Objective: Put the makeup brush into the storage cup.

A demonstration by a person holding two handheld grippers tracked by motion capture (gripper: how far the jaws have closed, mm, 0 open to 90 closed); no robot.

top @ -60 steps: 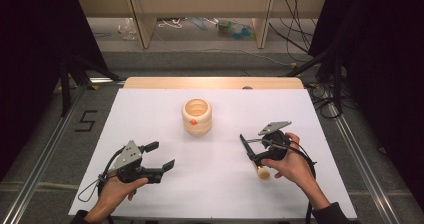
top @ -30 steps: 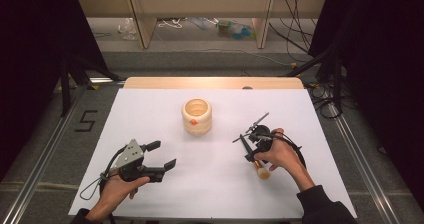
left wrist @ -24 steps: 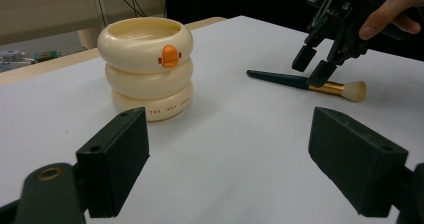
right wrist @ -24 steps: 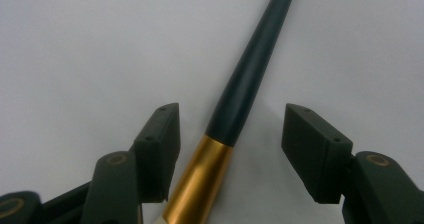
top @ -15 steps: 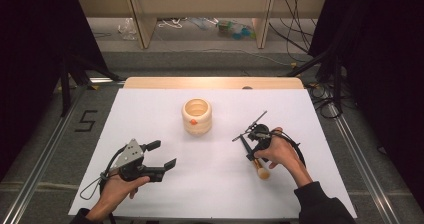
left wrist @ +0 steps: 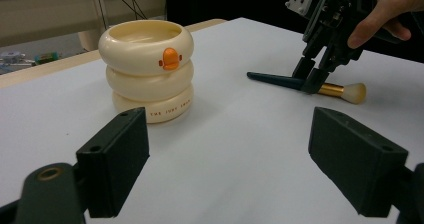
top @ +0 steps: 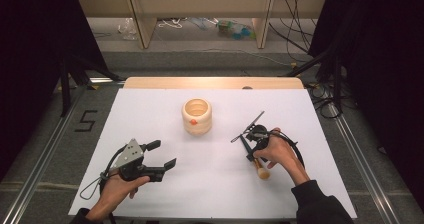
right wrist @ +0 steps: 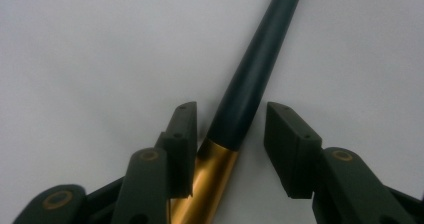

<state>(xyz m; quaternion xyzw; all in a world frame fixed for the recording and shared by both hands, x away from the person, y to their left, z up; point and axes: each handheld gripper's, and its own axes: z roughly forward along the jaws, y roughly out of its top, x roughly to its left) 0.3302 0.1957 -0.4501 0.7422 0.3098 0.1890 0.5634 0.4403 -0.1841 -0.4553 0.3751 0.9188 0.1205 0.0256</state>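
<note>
A makeup brush (top: pixel 261 172) with a dark handle, gold ferrule and pale bristles lies flat on the white table at the right. My right gripper (top: pixel 251 156) points down over it. In the right gripper view the handle (right wrist: pixel 250 84) sits between the jaws of that gripper (right wrist: pixel 230 119). The jaws have just been closing, and a gap still shows beside the handle. My left gripper (top: pixel 163 154) stands open and empty at the front left, aimed level at a cream ringed holder (left wrist: pixel 147 69) with an orange mark. The left gripper view also has the brush (left wrist: pixel 330 89) and the right gripper (left wrist: pixel 310 79).
The cream holder (top: pixel 196 115) stands upright at the table's middle, towards the back. A white sheet (top: pixel 150 114) covers the table, and a wooden strip (top: pixel 210 82) runs along its far edge. Cables and shelf legs lie on the floor beyond.
My right gripper has tipped down onto the brush and its jaws have narrowed around the handle. The left gripper and the holder have stayed put.
</note>
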